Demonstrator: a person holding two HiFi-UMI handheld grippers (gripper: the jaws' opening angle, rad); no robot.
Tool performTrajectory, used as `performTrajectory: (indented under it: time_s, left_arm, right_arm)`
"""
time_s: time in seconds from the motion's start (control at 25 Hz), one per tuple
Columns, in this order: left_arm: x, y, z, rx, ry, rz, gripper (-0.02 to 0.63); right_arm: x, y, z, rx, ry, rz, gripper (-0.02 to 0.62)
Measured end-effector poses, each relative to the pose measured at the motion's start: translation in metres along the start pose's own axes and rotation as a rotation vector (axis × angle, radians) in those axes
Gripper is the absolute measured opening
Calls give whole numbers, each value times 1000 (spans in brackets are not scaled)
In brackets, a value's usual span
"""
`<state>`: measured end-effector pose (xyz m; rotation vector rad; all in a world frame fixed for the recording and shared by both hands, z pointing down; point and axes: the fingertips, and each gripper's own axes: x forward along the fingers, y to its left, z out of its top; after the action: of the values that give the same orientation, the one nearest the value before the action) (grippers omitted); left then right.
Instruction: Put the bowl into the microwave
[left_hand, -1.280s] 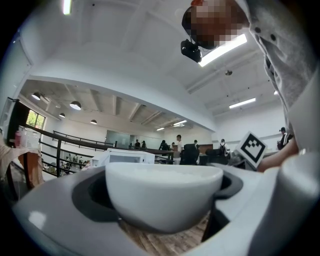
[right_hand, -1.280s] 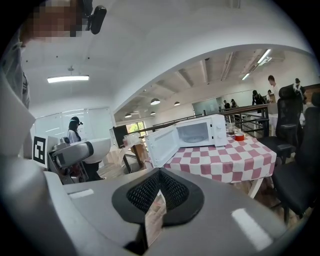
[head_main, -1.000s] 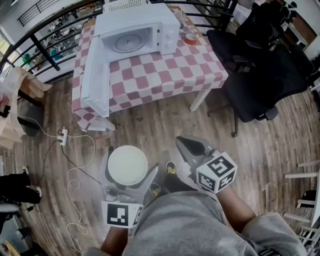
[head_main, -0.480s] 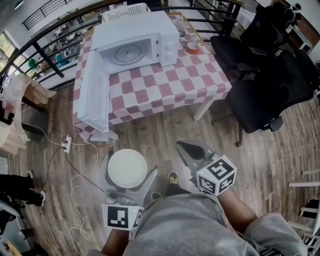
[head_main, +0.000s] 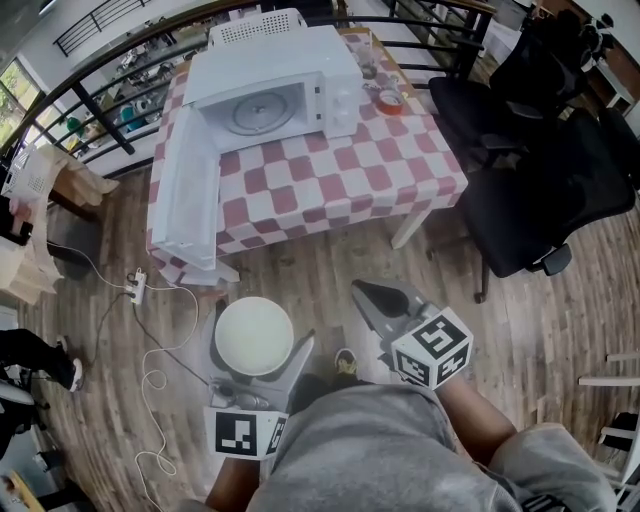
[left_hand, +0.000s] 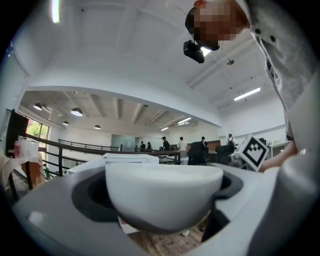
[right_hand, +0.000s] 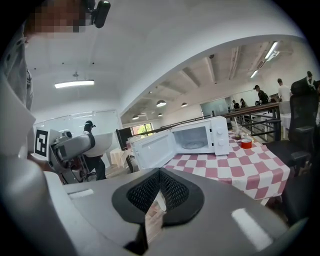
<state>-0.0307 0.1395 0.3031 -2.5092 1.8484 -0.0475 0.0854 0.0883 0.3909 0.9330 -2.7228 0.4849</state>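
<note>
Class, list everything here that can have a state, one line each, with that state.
White microwave oven: door swung wide open, cavity empty.
Left gripper: shut on the white round bowl.
Bowl: upright, empty.
Right gripper: jaws together, holding nothing.

A counter (head_main: 411, 228) under a red-and-white checked cloth (head_main: 340, 175) carries the microwave (head_main: 300, 50) at its far side, door (head_main: 185, 190) swung open leftward, with a red roll (head_main: 391, 101) just beside it. On the wooden floor (head_main: 300, 265) lies a power strip (head_main: 138, 288) with its cable (head_main: 150, 372).
</note>
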Motion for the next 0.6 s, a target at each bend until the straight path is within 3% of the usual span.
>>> performTrajectory:
  time_s: [0.6]
  left_arm:
    - [9,-17,10,28,-21,19,538]
  right_arm:
    - [-6,-15,10,-21,-33,29,-5]
